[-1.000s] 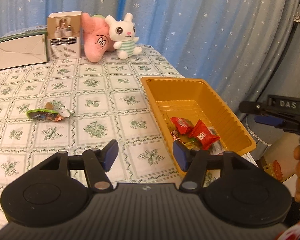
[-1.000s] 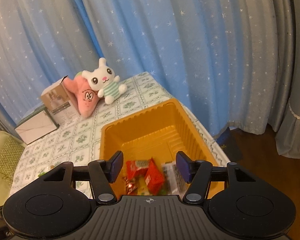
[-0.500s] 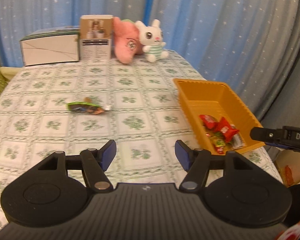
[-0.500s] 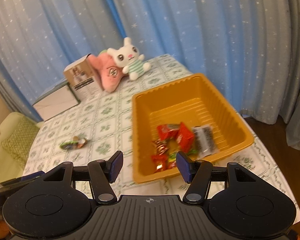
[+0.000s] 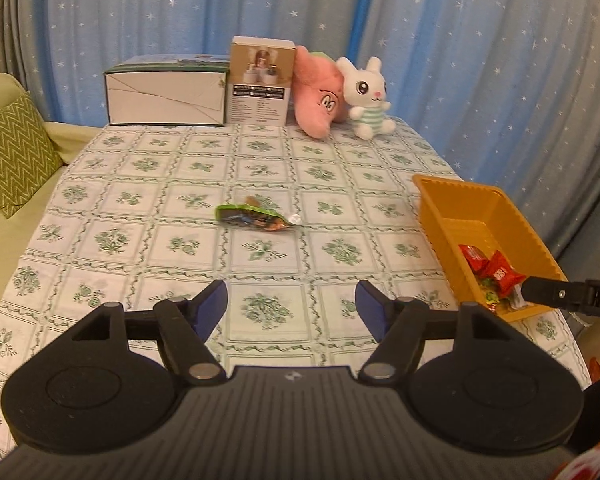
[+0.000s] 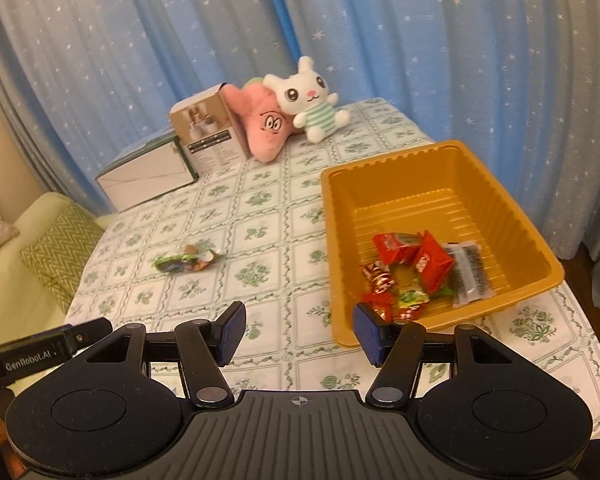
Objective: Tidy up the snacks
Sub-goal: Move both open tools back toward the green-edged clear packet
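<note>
An orange tray [image 6: 432, 168] sits at the table's right edge and holds several snacks, among them red packets [image 6: 416, 256]. It also shows in the left wrist view [image 5: 496, 208]. A green snack packet [image 5: 254, 218] lies loose mid-table; it shows in the right wrist view [image 6: 184, 261] too. My left gripper [image 5: 291, 310] is open and empty above the table's near edge. My right gripper [image 6: 298, 334] is open and empty, near the tray's front left corner.
At the table's back stand a white box [image 5: 166, 96], a brown carton [image 5: 260, 80], a pink plush [image 5: 318, 98] and a white bunny plush [image 5: 366, 98]. A sofa with a green zigzag cushion [image 5: 10, 156] is at the left. Blue curtains hang behind.
Both grippers have pulled back and swung left. More of the table and the loose green packet have come into view. Both stay open and empty.
</note>
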Action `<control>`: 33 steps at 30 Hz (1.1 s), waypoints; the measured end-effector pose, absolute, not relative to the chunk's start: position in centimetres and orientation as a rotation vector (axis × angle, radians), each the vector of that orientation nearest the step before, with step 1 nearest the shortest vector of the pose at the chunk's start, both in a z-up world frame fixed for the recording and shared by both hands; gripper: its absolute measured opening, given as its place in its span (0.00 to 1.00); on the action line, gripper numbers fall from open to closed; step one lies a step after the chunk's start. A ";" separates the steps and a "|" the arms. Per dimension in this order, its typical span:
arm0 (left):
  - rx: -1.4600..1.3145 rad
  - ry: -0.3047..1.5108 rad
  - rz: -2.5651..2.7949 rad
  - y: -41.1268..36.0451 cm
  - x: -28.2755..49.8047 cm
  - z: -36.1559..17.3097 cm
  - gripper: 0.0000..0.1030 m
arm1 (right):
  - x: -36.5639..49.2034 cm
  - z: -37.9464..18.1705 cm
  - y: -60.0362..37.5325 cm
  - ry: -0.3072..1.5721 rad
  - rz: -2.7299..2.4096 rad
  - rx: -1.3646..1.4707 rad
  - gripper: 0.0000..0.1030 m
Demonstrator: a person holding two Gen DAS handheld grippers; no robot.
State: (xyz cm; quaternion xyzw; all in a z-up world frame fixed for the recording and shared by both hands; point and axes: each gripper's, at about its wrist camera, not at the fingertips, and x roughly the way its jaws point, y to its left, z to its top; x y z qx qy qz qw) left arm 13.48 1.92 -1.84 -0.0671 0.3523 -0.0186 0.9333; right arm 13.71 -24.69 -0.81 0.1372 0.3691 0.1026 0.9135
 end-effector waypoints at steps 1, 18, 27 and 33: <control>-0.139 0.720 -0.034 2.1 13.5 -1.8 0.66 | 13.8 -0.9 -24.5 0.762 0.214 0.281 0.58; -0.078 0.722 0.015 6.2 17.8 -2.2 0.71 | 17.3 -1.3 -20.1 0.747 0.323 0.138 0.58; -0.055 0.728 0.049 9.2 21.7 -4.1 0.73 | 21.0 -3.7 -15.6 0.754 0.426 -0.003 0.58; -0.010 0.732 0.060 11.0 24.6 -6.7 0.73 | 23.6 -6.0 -12.2 0.737 0.501 -0.136 0.58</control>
